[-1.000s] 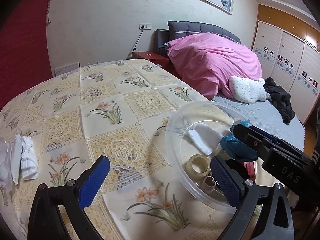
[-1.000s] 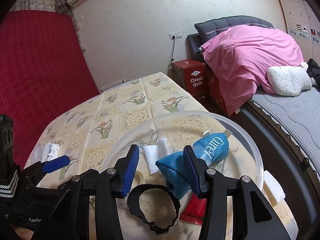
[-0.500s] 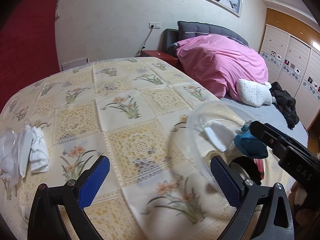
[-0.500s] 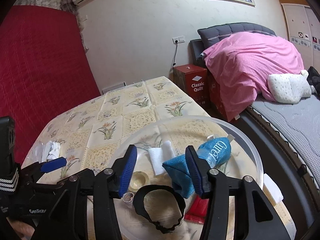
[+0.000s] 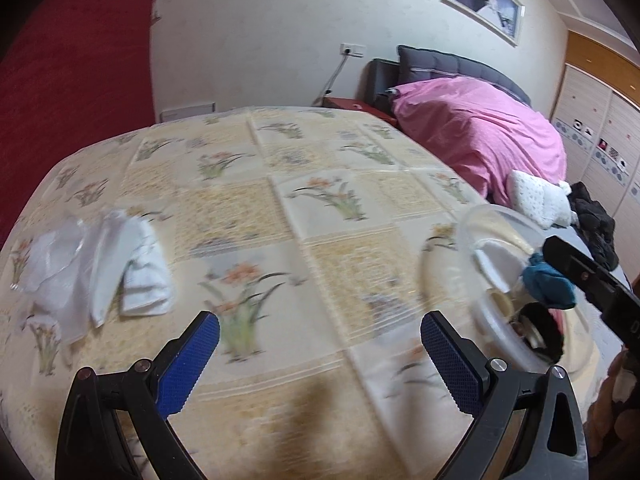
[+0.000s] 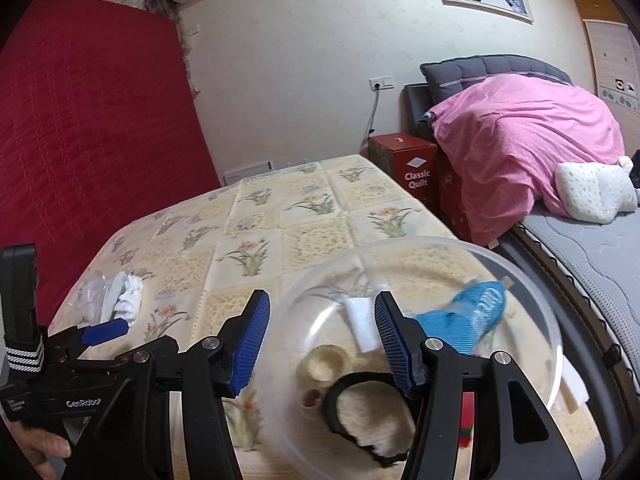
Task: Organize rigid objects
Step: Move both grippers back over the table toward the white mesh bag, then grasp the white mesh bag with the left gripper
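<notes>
A: Where do the things stand?

B: A clear plastic bowl point(image 6: 420, 320) sits at the right end of the table point(image 6: 280, 220), near the edge by the bed point(image 6: 540, 128). Inside it lie a blue pouch point(image 6: 468, 320), a white folded piece point(image 6: 362, 320), a roll of tape point(image 6: 326, 362) and a black band point(image 6: 360, 400).

A: And the right gripper point(image 6: 320, 340)?

B: Over the bowl's near rim, jaws spread, nothing between them; the pouch lies just behind its right finger.

A: The left gripper point(image 5: 320, 356)?

B: Jaws spread wide over bare flowered tablecloth, holding nothing. The bowl point(image 5: 492, 280) is to its right; a crumpled white cloth with clear plastic point(image 5: 100, 264) lies to its left, well apart from the bowl.
</notes>
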`<state>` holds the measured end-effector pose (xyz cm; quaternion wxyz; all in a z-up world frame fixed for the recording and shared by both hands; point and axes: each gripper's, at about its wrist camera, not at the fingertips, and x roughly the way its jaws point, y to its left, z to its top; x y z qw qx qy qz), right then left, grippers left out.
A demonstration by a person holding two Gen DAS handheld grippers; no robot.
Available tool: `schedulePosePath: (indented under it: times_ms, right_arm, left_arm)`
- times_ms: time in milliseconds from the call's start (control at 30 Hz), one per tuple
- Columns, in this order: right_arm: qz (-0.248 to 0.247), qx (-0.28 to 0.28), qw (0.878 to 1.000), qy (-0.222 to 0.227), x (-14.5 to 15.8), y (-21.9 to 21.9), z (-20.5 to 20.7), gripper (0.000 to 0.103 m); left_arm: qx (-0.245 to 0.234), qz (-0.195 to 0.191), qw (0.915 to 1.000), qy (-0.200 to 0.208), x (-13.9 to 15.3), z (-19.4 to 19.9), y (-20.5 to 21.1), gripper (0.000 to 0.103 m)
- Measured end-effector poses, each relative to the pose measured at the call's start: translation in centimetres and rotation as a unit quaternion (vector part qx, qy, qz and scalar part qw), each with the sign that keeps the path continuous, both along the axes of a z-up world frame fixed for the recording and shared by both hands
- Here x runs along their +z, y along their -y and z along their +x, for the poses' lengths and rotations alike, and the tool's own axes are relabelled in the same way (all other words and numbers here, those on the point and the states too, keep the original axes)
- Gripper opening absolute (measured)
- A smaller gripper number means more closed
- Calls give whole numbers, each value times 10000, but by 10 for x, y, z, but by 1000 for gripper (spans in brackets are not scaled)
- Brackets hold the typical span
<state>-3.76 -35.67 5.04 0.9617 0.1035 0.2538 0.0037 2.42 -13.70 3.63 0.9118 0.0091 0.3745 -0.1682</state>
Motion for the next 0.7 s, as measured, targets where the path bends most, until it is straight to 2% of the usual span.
schedulePosePath:
  times_ms: [100, 433, 700]
  right_arm:
    - [-45, 145, 9999, -3, 1, -12, 2, 61]
    - [-160, 721, 9972, -107, 0, -57, 12, 66]
    - [-91, 1141, 9929, -333, -7, -87, 20, 68]
  left_arm:
    - [172, 10, 9998, -39, -3, 0, -19, 103]
    - [769, 112, 9970, -51, -6, 0, -81, 103]
    - [1162, 344, 9926, 42, -4, 6, -125, 103]
